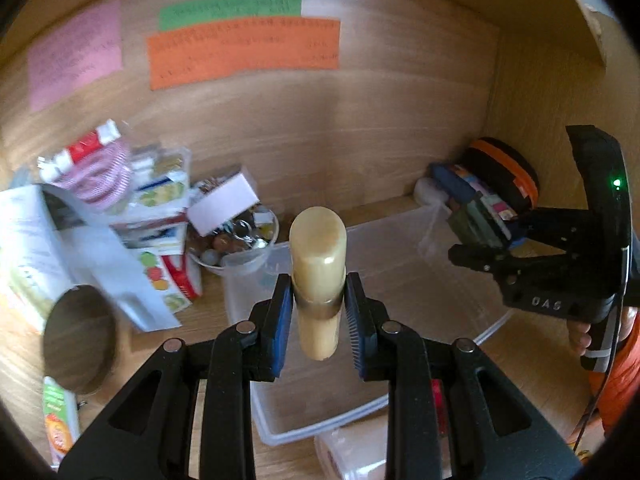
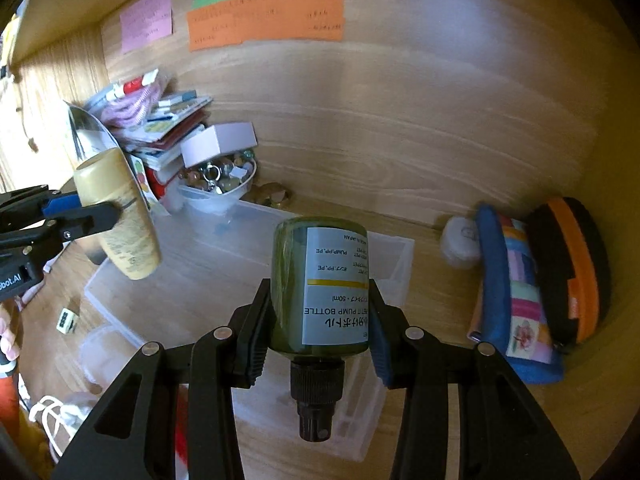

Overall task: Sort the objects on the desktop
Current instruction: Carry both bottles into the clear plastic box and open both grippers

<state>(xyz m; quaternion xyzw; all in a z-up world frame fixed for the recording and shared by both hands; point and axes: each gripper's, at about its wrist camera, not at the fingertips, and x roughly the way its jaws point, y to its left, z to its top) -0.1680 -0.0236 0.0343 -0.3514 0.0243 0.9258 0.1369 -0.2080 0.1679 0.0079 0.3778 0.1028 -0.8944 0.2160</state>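
My left gripper (image 1: 319,312) is shut on a cream-yellow bottle (image 1: 319,264) and holds it over a clear plastic bin (image 1: 400,280). The same bottle (image 2: 120,216) shows at the left of the right wrist view, held by the left gripper (image 2: 96,216). My right gripper (image 2: 318,328) is shut on a dark green pump bottle (image 2: 320,284) with a white label, pump end toward the camera, above the clear bin (image 2: 392,256). In the left wrist view the right gripper (image 1: 480,248) is at the right; its load is hard to make out there.
A heap of packets and booklets (image 1: 120,208) and a bowl of small hardware (image 2: 218,184) with a pink box (image 2: 220,142) stand at the back left. A blue patchwork pouch (image 2: 516,300) and a black-orange case (image 2: 572,272) lean at the right. Coloured notes (image 2: 264,16) hang on the back wall.
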